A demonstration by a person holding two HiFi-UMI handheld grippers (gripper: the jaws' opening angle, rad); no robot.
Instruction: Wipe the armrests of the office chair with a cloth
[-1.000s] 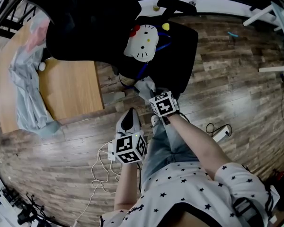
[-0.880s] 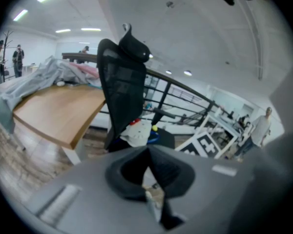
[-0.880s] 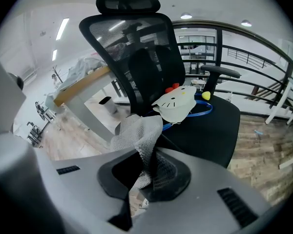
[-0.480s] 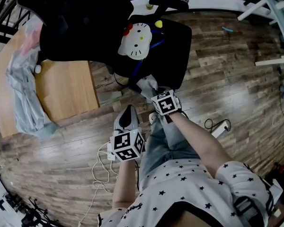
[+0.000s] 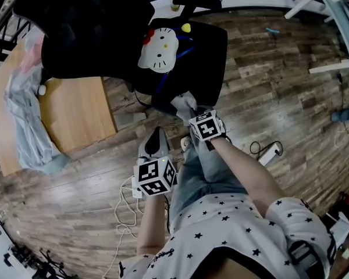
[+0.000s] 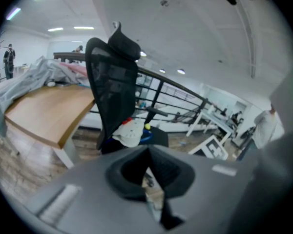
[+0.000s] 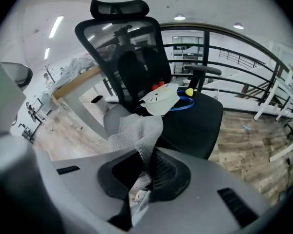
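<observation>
- The cloth (image 7: 136, 130) is pinched in the right gripper (image 7: 144, 179), jaws closed on it. It bunches upward near the front edge of the office chair (image 7: 195, 121) seat, likely ready for wiping.
- The left gripper (image 6: 149, 174) has its jaws together with nothing between them, and hangs back, probably as the spare.
- The far armrest (image 7: 202, 70) shows plainly; the near one is hard to make out behind the cloth.
- A white cat-face cushion (image 7: 160, 100) lies toward the seat's back edge.

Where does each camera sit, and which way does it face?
Head view: on the head, looking steeply down at the chair; arms, left gripper, right gripper show.
Left gripper view: on that gripper, facing the chair; jaws together, empty.
Right gripper view: on that gripper, facing the chair; jaws shut on the cloth.
Shared: the chair.
</observation>
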